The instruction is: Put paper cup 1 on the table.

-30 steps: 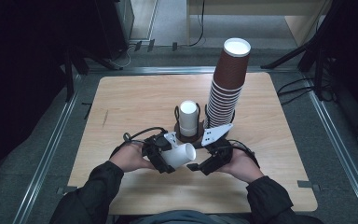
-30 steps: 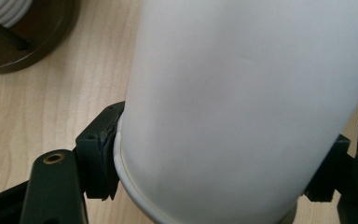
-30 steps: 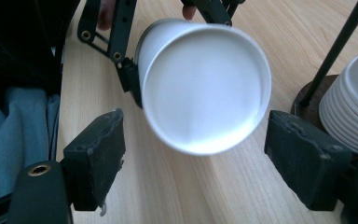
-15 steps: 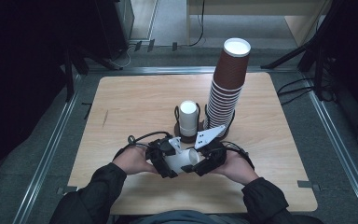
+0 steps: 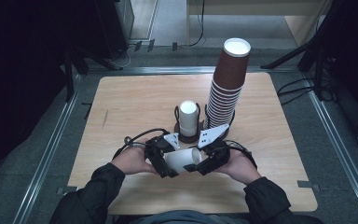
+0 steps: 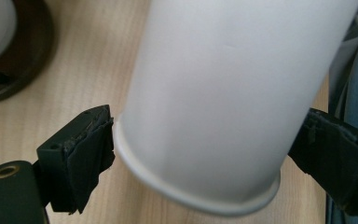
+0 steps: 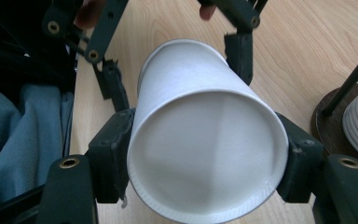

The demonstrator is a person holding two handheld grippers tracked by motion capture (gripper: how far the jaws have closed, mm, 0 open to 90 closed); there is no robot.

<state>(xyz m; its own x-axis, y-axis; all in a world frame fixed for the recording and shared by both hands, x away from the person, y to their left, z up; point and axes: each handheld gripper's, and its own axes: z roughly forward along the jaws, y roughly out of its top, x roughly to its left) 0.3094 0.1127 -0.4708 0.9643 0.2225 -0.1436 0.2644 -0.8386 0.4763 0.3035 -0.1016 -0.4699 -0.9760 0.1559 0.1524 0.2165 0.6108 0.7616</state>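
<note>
High view: a white cup point(image 5: 182, 160) lies sideways between both grippers, just in front of the cup holder point(image 5: 188, 132).

Left gripper view: the left gripper point(image 6: 205, 154) has just opened; its jaws stand apart beside the cup's base, maybe letting go.

Right gripper view: the right gripper point(image 7: 209, 168) squeezes the cup's mouth, so it stays up.

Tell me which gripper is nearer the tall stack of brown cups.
The right gripper is nearer: the brown cup stack rises just beyond it. The left gripper sits farther over, on the other side of the white cup between them.
</note>
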